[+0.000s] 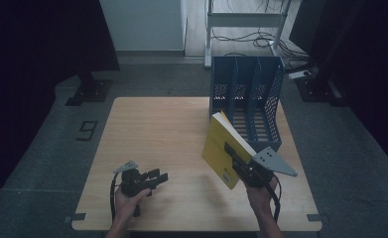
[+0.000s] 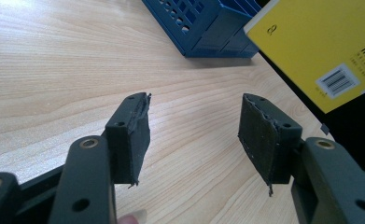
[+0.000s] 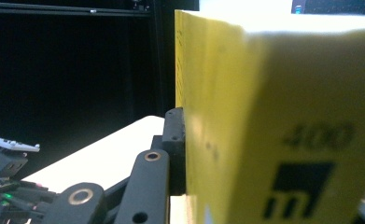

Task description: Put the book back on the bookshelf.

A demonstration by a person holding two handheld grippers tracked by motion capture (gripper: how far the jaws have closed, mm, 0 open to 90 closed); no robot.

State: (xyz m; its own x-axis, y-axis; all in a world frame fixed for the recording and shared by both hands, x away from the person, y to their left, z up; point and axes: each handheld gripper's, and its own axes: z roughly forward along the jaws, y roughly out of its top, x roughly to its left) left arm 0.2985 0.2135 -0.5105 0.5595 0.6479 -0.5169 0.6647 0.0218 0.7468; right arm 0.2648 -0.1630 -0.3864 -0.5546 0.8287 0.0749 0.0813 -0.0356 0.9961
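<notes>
Both grippers are black. The left gripper (image 1: 158, 177) has two flat jaws with worn dark pads (image 2: 264, 136) and brass-ringed screw holes. The right gripper (image 1: 229, 151) wears a grey three-cornered plate (image 1: 275, 161) dotted with small holes. Black cables (image 1: 113, 194) trail back. The arms are bare.

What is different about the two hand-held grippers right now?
The right gripper is shut on a yellow book, lifted off the table near the blue file rack; the left gripper has open jaws with nothing between them. The right one is raised and pointing toward the rack; the left one sits low over bare wood. Both are black two-jaw tools, each held in one hand.
</notes>
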